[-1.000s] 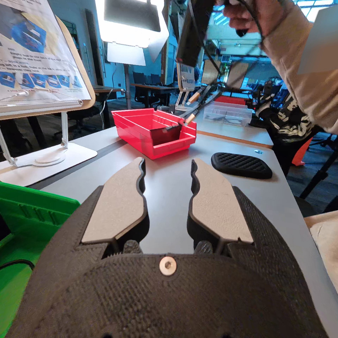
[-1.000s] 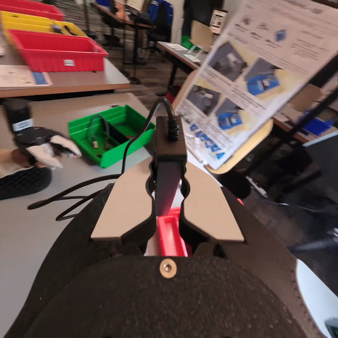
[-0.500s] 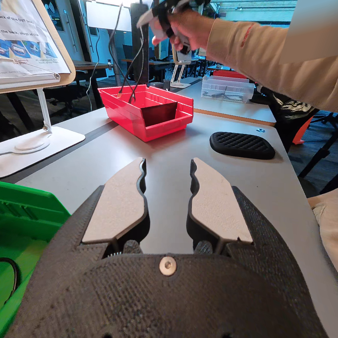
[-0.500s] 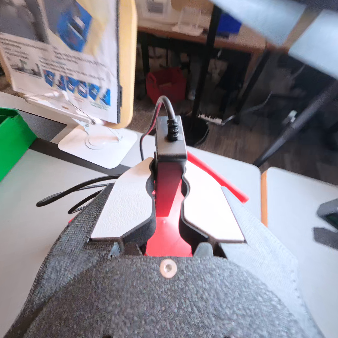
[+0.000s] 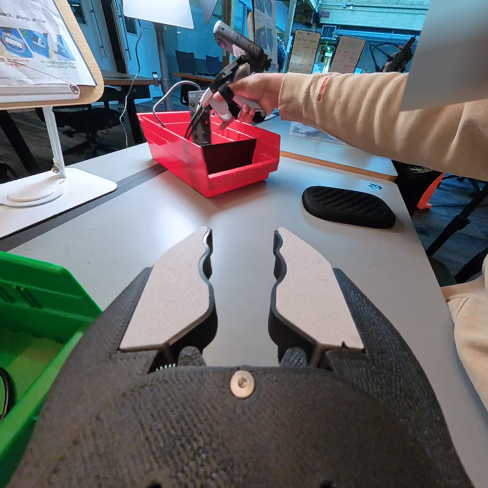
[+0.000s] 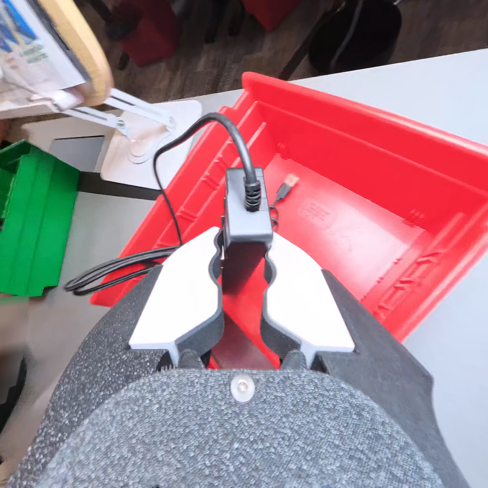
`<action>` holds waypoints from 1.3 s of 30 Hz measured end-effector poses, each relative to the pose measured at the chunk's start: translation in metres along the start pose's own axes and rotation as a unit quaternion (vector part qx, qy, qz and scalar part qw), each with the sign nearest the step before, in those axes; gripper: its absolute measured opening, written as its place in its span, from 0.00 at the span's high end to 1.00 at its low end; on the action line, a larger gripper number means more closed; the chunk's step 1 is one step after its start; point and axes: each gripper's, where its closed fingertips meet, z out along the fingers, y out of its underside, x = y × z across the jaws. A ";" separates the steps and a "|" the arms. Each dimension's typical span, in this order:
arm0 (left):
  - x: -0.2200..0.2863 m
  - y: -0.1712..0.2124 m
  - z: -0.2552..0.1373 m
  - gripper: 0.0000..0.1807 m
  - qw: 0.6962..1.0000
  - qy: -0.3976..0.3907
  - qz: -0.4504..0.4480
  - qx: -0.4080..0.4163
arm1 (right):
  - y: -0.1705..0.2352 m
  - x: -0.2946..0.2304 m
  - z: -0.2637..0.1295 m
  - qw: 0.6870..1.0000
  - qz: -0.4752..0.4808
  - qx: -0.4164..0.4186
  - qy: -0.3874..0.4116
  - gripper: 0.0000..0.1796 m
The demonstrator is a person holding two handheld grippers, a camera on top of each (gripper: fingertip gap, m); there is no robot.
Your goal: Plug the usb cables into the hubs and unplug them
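Observation:
My right gripper [image 6: 244, 235] is shut on a black USB hub [image 6: 247, 211] and holds it end-down over the red bin [image 6: 343, 148]. The hub's black cable [image 6: 169, 158] loops out to the left over the bin's wall. A USB plug [image 6: 287, 184] lies on the bin floor. In the left wrist view the right gripper [image 5: 204, 105] holds the hub [image 5: 202, 124] partly inside the red bin [image 5: 184, 158]. My left gripper [image 5: 241, 235] is open and empty, low over the grey table [image 5: 158, 224], beside the green bin [image 5: 39, 303].
A white stand [image 5: 55, 148] holding an instruction sheet stands at the table's back left. A black ribbed pad [image 5: 348, 206] lies to the right of the red bin. A cable end shows in the green bin [image 6: 34, 219]. A person's beige sleeve [image 5: 369, 111] reaches across.
The right gripper has swung down with the hub from high above the table into the red bin. The left gripper has stayed open and hardly moved.

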 end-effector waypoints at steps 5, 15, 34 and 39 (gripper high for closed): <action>-0.001 0.006 0.003 0.76 1.000 0.001 -0.005 -0.010 | -0.011 0.026 -0.014 0.995 -0.045 0.017 0.093 0.68; -0.012 0.003 0.000 0.75 1.000 -0.026 -0.007 -0.001 | -0.057 -0.037 -0.114 0.958 -0.173 0.203 0.102 0.65; -0.130 -0.056 -0.096 0.73 0.971 -0.235 0.032 -0.009 | 0.125 -0.187 -0.061 0.892 -0.296 0.305 -0.153 0.68; -0.183 -0.067 -0.118 0.72 0.954 -0.284 0.043 -0.086 | 0.126 -0.185 -0.061 0.893 -0.293 0.306 -0.152 0.68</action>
